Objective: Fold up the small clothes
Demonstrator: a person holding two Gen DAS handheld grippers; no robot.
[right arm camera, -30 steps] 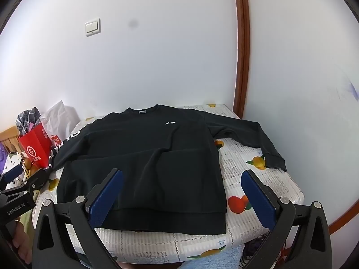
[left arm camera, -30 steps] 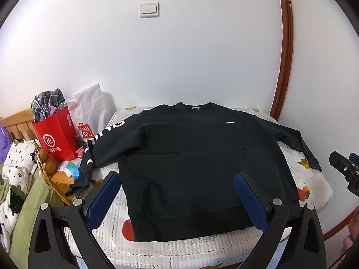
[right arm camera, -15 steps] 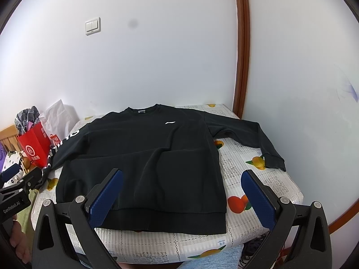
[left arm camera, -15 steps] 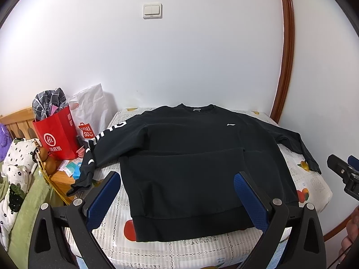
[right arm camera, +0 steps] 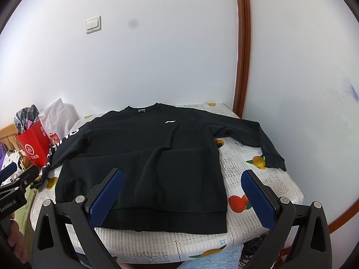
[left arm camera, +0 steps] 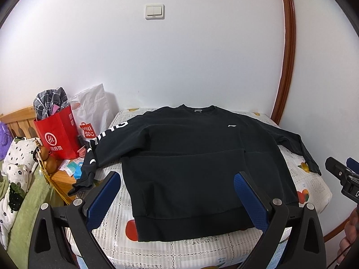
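A black sweatshirt (left arm camera: 190, 157) lies flat and face up on a small table with a fruit-print cover (left arm camera: 314, 183), sleeves spread to both sides. It also shows in the right wrist view (right arm camera: 145, 157). The left sleeve (left arm camera: 94, 157) with white letters hangs over the table's left edge. The right sleeve (right arm camera: 258, 139) lies on the cover. My left gripper (left arm camera: 177, 176) is open and empty, held before the hem. My right gripper (right arm camera: 181, 174) is open and empty, also before the hem.
A red paper bag (left arm camera: 58, 132) and a white bag (left arm camera: 94, 112) stand on a wooden stand left of the table. A white wall is behind, a brown door frame (left arm camera: 287, 67) at the right. Bedding (left arm camera: 15, 179) lies at far left.
Both grippers have shifted only slightly; the view drifts a little. The sweatshirt has not moved.
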